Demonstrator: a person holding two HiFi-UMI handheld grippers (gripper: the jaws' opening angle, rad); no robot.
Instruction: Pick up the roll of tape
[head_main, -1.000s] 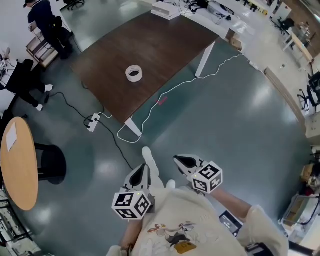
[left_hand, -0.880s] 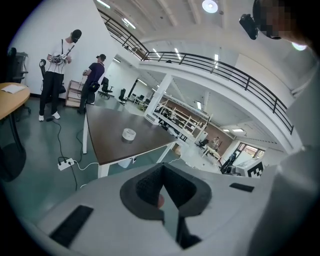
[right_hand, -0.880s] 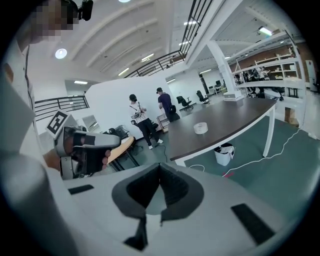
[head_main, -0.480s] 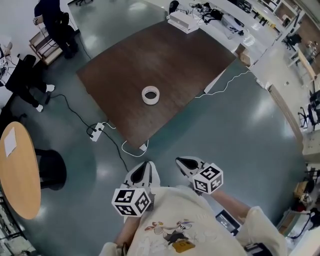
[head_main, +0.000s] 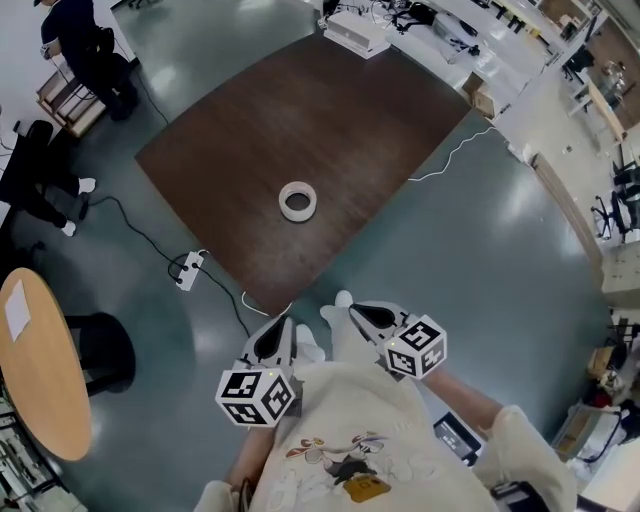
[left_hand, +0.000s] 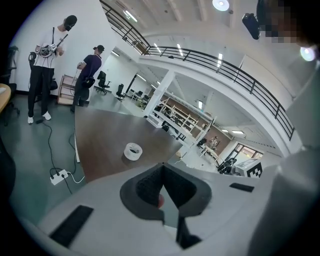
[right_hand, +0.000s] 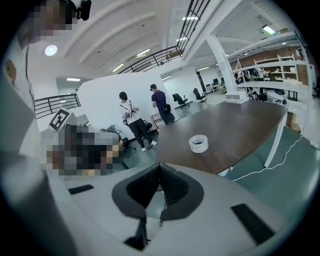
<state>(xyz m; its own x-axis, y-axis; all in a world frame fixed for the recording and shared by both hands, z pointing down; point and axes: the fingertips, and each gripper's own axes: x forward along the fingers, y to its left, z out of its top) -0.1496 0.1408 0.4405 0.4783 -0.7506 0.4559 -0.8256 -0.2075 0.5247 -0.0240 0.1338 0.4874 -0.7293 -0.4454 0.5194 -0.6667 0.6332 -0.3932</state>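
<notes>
Fingers of left gripper (left_hand: 162, 167) and right gripper (right_hand: 160, 166) pressed together, empty; roll of tape (head_main: 297, 200) lies well apart.

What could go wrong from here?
1. The power strip lies on the floor by the table's near corner, so it could be a trip risk.
2. The left gripper and right gripper are both shut. Unopened, they'd likely shove the flat-lying tape rather than grip it.
</notes>
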